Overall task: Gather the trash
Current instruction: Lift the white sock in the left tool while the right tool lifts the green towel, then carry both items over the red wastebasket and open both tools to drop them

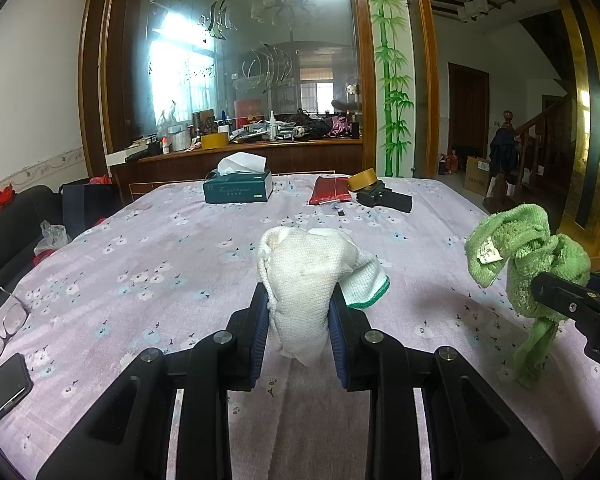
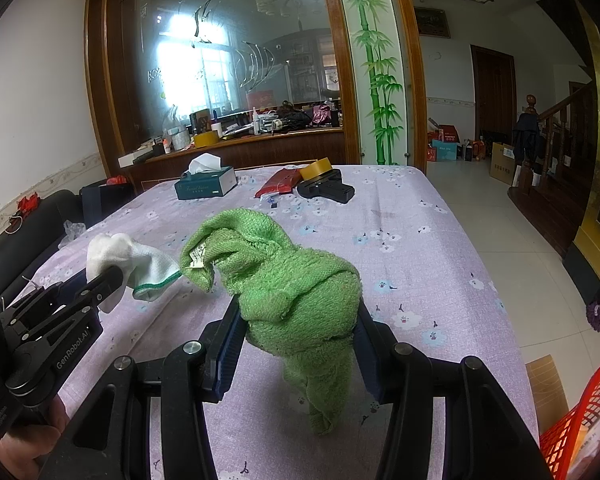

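A white cloth [image 1: 300, 284] is clamped in the left claw [image 1: 300, 320] above the floral surface [image 1: 160, 248], nearer than the tissue box [image 1: 238, 188]. Beside it, right of that box, the right claw [image 2: 298, 332] grips a green cloth [image 2: 296, 292].

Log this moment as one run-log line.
left gripper: shut on white cloth | right gripper: shut on green cloth | both lifted above table
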Demonstrator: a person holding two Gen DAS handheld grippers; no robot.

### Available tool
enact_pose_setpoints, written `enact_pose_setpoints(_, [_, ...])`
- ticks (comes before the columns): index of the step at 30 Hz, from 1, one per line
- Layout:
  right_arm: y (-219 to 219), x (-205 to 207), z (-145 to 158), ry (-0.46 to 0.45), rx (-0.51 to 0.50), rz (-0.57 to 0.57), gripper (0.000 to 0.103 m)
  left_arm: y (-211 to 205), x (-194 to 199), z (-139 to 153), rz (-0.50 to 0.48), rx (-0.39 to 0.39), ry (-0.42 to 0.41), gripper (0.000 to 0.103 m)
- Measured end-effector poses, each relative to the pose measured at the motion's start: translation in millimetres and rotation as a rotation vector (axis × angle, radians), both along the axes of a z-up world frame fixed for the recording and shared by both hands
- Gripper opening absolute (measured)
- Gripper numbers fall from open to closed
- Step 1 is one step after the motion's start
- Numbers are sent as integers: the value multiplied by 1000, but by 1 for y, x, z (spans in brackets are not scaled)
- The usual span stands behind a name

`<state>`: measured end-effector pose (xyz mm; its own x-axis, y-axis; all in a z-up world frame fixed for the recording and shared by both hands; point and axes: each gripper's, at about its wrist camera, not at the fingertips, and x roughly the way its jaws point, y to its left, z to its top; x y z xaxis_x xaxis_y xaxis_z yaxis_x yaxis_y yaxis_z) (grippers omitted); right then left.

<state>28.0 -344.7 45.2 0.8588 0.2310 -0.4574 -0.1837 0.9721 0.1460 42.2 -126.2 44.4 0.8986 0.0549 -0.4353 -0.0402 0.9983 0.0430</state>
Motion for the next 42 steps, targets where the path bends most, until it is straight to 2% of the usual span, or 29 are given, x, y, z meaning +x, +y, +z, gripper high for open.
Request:
enact_pose_setpoints(12, [-2, 1, -2, 2, -2, -15, 54, 0, 1, 0, -14, -18, 8, 26])
enact_pose_setpoints(16, [-11, 1, -2, 35, 49, -48, 54, -3, -2, 2, -37, -38, 11, 26])
enact_pose_setpoints(19, [-18, -12, 5, 43, 71, -74, 54, -8, -7, 7, -54, -25, 9, 26])
enact_pose_setpoints(24, [-39, -51, 19, 36, 93, -99, 54, -20, -29, 24, -108, -39, -3, 26])
enact_pose_setpoints(31, [-101, -125, 27, 12, 173, -196, 55, -47, -67, 45, -231, -93, 11, 26])
enact_pose_setpoints(42, [-194, -215, 50, -85, 247, -399, 55, -144, -113, 74, -521, -138, 39, 27])
